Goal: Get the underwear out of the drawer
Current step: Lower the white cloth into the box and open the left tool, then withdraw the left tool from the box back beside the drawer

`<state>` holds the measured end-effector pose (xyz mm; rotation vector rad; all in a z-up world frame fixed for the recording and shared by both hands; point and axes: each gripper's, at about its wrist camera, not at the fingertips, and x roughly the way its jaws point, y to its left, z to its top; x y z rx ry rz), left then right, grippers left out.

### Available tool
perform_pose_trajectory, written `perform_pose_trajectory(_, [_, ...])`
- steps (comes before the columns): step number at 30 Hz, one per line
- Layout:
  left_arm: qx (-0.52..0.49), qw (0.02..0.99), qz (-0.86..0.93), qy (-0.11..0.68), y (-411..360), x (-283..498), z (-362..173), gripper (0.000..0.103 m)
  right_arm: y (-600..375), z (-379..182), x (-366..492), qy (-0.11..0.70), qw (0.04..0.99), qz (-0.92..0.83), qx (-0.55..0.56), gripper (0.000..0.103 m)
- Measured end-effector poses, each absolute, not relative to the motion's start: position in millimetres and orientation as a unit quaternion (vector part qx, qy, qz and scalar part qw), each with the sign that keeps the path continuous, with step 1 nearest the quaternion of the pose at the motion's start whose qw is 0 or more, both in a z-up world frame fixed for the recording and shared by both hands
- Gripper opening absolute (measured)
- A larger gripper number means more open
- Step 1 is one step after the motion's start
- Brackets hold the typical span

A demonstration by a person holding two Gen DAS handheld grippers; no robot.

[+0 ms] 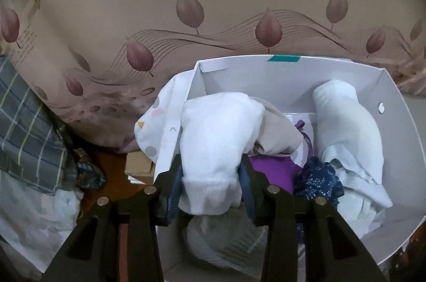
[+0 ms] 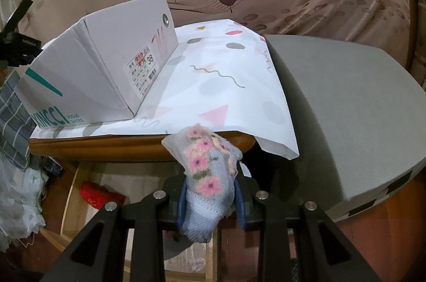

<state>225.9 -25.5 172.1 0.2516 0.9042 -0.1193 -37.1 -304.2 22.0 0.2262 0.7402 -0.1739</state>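
Note:
A white shoe box serves as the drawer and holds several rolled garments. My left gripper hangs over its near left part, shut on a white rolled garment that sticks up between the blue pads. Beside it lie a beige piece, a purple one, a navy dotted one and a pale blue roll. A grey knitted piece lies under the gripper. In the right wrist view the box stands at the left. My right gripper is in front of the table, shut on a floral knitted garment wrapped in mesh.
The box stands on a white patterned sheet over a wooden table. A grey pad lies to the right. A leaf-printed curtain hangs behind. Plaid cloth is piled at the left; a red object sits under the table.

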Motion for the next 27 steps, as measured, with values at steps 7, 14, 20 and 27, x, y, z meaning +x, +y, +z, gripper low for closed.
perform_pose_trajectory(7, [0.139,0.896,-0.061,0.418,-29,217,171,0.053,-301,22,-36,0.361,0.923,-0.087,0.105,0.029])
perform_pose_trajectory(14, [0.152,0.904,-0.056,0.396,-34,201,181,0.067,-301,21,-36,0.361,0.923,-0.088,0.103,0.029])
perform_pose_trajectory(20, [0.152,0.916,-0.047,0.369,-32,178,195,0.078,-299,21,-35,0.359,0.924,-0.088,0.102,0.029])
perform_pose_trajectory(27, [0.148,0.931,-0.029,0.331,-18,130,195,0.078,-296,19,-34,0.358,0.924,-0.092,0.094,0.029])
